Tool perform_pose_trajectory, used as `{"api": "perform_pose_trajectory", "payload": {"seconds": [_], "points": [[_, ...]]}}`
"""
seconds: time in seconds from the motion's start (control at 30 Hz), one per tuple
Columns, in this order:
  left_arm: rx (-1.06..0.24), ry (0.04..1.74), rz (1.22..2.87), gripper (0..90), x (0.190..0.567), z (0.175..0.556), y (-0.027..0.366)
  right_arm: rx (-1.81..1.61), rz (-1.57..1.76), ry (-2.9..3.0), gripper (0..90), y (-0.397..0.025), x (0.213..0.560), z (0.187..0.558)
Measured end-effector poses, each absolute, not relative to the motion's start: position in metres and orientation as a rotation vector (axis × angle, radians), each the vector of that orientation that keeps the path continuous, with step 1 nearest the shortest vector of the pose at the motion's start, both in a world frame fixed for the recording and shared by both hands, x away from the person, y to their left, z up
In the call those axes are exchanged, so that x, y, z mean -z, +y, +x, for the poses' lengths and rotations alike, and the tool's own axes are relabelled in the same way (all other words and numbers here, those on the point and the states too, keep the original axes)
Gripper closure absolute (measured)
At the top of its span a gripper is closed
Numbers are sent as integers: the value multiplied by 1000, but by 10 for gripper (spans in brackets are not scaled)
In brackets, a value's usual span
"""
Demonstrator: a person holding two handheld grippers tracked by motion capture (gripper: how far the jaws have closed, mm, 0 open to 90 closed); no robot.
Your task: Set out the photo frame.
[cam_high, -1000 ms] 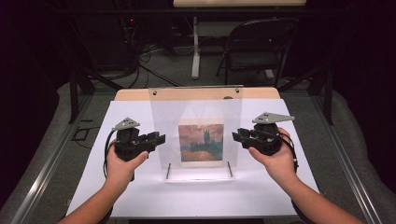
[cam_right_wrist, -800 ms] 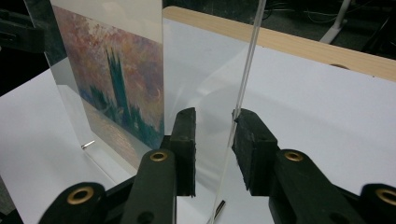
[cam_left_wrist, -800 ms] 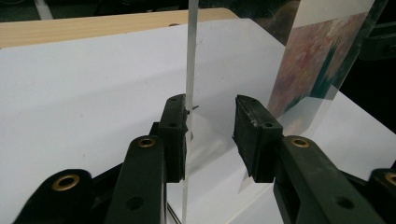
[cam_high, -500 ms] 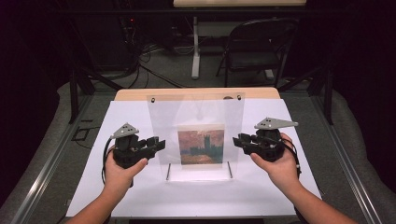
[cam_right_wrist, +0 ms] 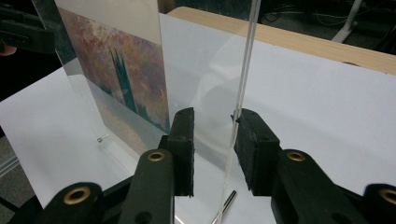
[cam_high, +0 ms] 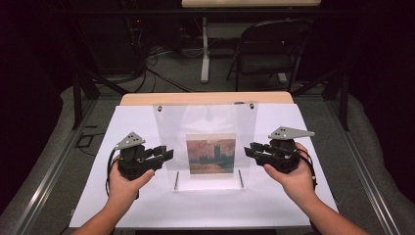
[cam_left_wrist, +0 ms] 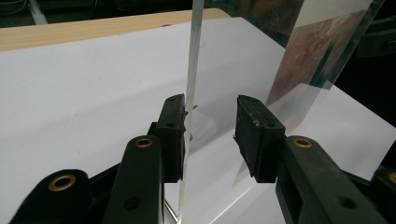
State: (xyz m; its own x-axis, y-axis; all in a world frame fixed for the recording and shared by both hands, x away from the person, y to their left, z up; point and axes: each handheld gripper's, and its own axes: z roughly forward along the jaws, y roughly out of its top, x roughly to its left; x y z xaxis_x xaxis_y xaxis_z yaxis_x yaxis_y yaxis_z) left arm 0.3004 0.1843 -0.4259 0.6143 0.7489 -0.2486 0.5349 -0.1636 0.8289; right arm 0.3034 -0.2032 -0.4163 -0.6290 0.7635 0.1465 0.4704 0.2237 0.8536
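Clear upright acrylic picture frame [cam_high: 205, 147], holding a reddish landscape print [cam_high: 210, 153], stands mid-worktop on the white sheet [cam_high: 147, 205], nearer the front edge. Left gripper [cam_left_wrist: 210, 128] straddles its left edge, jaws apart. Right gripper [cam_right_wrist: 215, 135] straddles its right edge, jaws likewise unclosed.

A clear panel [cam_high: 205, 144] is standing upright on the table [cam_high: 122, 127], with the left gripper [cam_high: 164, 154] straddling its left edge and the right gripper [cam_high: 252, 149] straddling its right edge.
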Motion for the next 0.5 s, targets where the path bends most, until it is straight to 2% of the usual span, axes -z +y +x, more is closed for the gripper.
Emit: {"api": "perform_pose_trajectory", "payload": {"seconds": [0.27,0.5], "points": [[-252,1030,1828,627,427,302,185,-1375,1159,2208,670,-204,416,304],[-238,1039,1819,609,427,301,185,-1387,1152,2218,615,-203,417,305]]}}
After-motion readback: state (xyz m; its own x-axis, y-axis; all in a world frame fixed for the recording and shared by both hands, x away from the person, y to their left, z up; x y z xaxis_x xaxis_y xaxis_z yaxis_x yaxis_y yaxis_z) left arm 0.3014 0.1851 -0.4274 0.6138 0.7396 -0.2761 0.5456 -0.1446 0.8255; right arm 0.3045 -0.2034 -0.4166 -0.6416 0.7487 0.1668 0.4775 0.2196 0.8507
